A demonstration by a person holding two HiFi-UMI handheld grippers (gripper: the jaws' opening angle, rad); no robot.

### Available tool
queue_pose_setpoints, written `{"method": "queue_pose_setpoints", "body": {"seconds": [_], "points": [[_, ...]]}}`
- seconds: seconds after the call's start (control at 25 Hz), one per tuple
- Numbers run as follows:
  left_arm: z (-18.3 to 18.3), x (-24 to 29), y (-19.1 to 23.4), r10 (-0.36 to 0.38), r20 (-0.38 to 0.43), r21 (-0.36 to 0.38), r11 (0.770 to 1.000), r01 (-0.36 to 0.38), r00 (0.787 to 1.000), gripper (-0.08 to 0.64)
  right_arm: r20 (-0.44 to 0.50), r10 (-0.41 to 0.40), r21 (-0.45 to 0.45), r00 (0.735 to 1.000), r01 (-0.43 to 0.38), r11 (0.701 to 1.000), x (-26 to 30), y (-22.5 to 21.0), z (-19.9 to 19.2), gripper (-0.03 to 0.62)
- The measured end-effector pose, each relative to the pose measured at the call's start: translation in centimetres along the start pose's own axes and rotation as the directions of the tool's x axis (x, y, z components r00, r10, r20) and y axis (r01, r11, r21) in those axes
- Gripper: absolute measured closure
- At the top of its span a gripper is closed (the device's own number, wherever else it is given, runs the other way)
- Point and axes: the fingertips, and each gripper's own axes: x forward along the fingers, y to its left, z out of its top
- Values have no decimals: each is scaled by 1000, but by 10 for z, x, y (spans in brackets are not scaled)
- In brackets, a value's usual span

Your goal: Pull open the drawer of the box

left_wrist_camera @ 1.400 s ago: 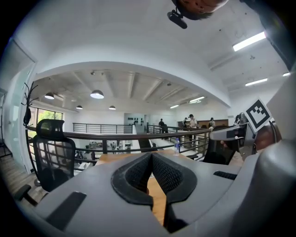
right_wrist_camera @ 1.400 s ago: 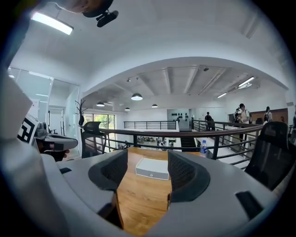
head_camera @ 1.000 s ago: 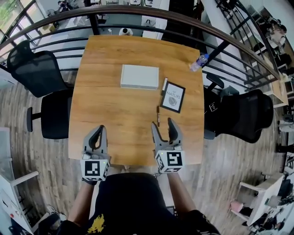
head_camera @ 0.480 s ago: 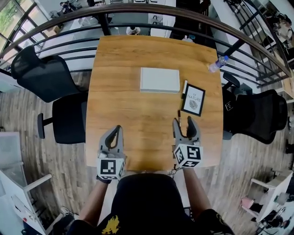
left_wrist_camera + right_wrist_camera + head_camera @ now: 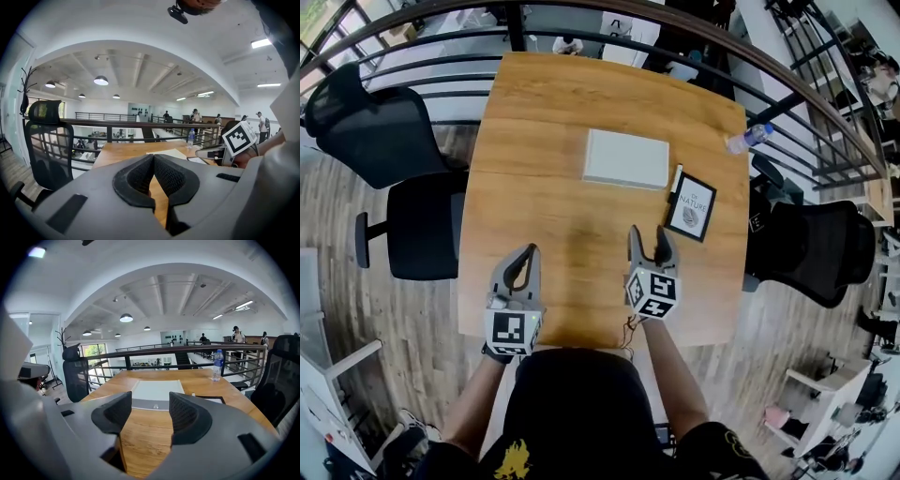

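Observation:
A flat white box (image 5: 626, 157) lies at the middle of the wooden table (image 5: 553, 197). In the right gripper view the box (image 5: 157, 391) shows its grey drawer front, with a small knob (image 5: 155, 405) facing me. My right gripper (image 5: 649, 242) hovers over the table short of the box, in line with the drawer. Its jaws are apart and closing, with nothing between them (image 5: 150, 411). My left gripper (image 5: 525, 262) rests near the table's front edge, shut and empty (image 5: 153, 159).
A framed picture (image 5: 691, 205) lies right of the box, with a white pen (image 5: 676, 178) between them. A water bottle (image 5: 748, 139) stands at the far right edge. Black office chairs (image 5: 403, 220) flank the table, and a railing (image 5: 609, 42) runs behind it.
My right gripper has moved forward and left, nearer the box's front, and its jaws have narrowed a little. The left gripper has stayed near the front edge.

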Motion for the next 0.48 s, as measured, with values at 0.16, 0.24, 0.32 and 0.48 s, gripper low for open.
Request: {"method": "queue_pose_setpoints", "body": {"seconds": [0.16, 0.24, 0.32, 0.48], "points": [[-8, 19, 7, -19, -13, 14, 1000, 19, 1000, 541, -32, -22, 5, 999, 22, 1000, 29, -1, -19, 370], [-11, 31, 11, -28, -16, 22, 999, 29, 999, 541, -52, -32, 9, 998, 32, 999, 44, -2, -28, 370], [-14, 40, 12, -35, -19, 21, 999, 36, 999, 541, -71, -41, 9, 997, 41, 999, 59, -4, -37, 370], [-23, 54, 7, -57, -35, 18, 998, 58, 998, 541, -105, -63, 6, 992, 64, 998, 87, -9, -56, 371]]}}
